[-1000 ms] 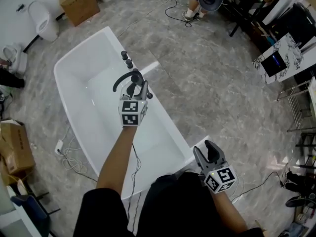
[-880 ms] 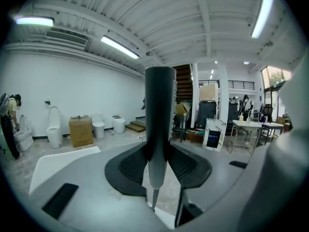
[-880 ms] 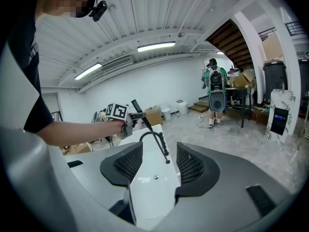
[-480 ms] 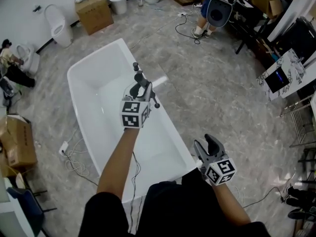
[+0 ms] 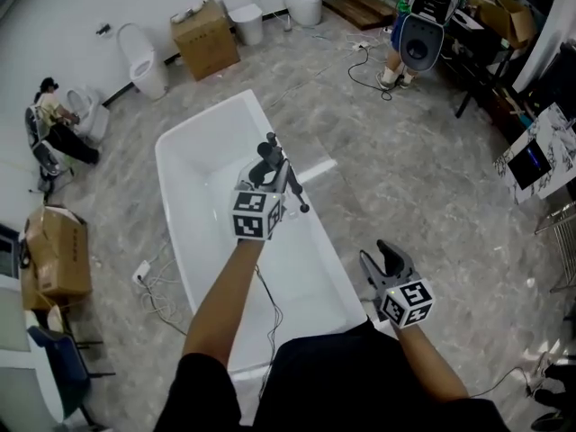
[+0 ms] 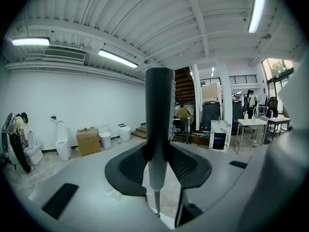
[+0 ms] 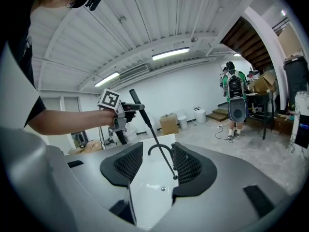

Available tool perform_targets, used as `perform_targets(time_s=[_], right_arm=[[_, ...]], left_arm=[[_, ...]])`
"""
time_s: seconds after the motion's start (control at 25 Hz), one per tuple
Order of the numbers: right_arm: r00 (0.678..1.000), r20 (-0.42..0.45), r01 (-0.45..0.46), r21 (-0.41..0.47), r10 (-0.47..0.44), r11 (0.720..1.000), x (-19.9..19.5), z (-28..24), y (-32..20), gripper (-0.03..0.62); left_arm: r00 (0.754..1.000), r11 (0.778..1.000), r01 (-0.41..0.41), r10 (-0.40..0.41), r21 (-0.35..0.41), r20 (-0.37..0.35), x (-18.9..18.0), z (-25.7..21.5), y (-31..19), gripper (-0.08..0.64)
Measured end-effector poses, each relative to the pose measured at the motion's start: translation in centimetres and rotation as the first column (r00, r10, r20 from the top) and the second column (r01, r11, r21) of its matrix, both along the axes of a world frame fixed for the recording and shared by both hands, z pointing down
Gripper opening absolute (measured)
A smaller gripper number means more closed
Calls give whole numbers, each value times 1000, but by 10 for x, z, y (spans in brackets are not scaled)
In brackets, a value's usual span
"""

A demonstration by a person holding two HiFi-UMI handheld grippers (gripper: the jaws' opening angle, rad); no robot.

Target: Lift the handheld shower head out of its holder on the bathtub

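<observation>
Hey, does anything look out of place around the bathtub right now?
Yes. The shower head is off its holder, clamped in the left gripper above the bathtub, its hose trailing down toward the tub. Loose white cables lie tangled on the floor alongside.

Holds the black shower head (image 5: 293, 188) in the left tongs (image 5: 270, 171), above the white bathtub (image 5: 193, 165). Carries the right tongs (image 5: 380, 257) parted and empty, beside the tub's near corner, over grey floor (image 5: 396, 160).
</observation>
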State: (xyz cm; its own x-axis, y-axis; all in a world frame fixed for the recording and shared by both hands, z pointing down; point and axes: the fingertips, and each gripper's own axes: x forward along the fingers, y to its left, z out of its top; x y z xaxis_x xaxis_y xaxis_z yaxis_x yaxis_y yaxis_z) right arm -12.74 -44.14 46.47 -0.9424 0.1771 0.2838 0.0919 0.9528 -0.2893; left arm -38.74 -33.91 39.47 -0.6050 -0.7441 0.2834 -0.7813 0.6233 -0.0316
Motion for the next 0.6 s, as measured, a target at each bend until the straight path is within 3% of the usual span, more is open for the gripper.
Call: perform_targets(time_s=[0.2,0.32,0.6], right_arm=[[997,31,69,-18,-69,997,-2,-10,-10,130],[994,43,96,-7,-96,995,0,-14,-14,12],[994,64,88,28,-89,996,3,-19,-18,0]], left_arm=[[1000,1000,6,-6,-3,10,8,-8,-16,127],[1000,1000,17,-17,-15,2,9,-8,-18,129],[1000,999,28,-28,-43,15,9,-10,-15,129]])
